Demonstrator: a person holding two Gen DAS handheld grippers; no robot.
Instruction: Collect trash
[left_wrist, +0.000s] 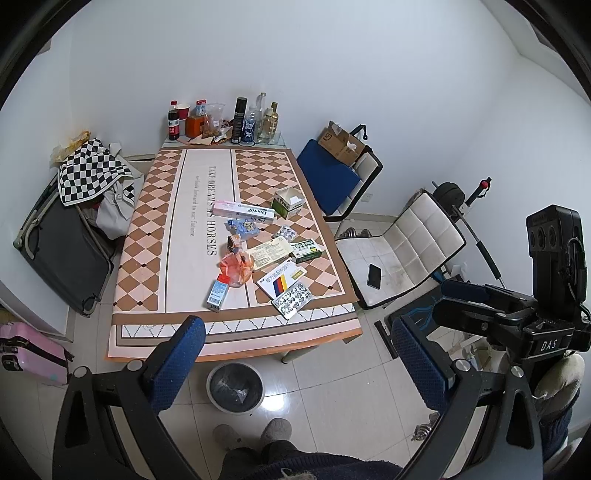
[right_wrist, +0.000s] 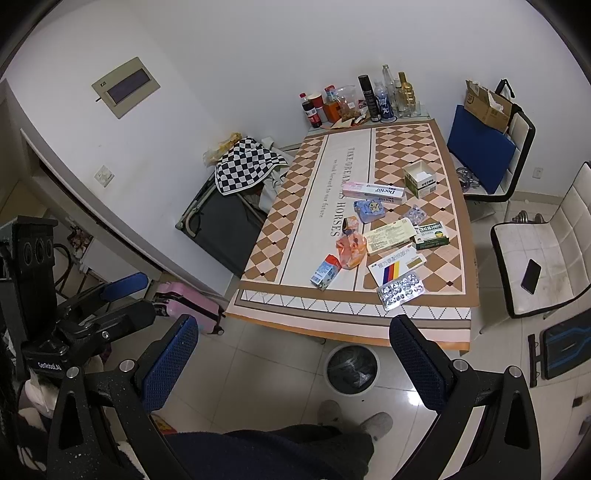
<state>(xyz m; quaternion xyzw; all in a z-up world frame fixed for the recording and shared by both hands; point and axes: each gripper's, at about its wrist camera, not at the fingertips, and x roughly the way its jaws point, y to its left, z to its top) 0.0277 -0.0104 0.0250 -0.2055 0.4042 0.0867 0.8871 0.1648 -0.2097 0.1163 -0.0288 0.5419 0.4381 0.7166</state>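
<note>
Trash lies on the patterned table: a small milk carton, an orange wrapper, a blue packet, medicine boxes, a blister pack and a toothpaste box. A grey bin with a black liner stands on the floor before the table. My left gripper and right gripper are both open and empty, held above the floor short of the table.
Bottles and snacks line the table's far edge. Two chairs stand to the right, one with a phone. A dark suitcase and a pink case are at the left.
</note>
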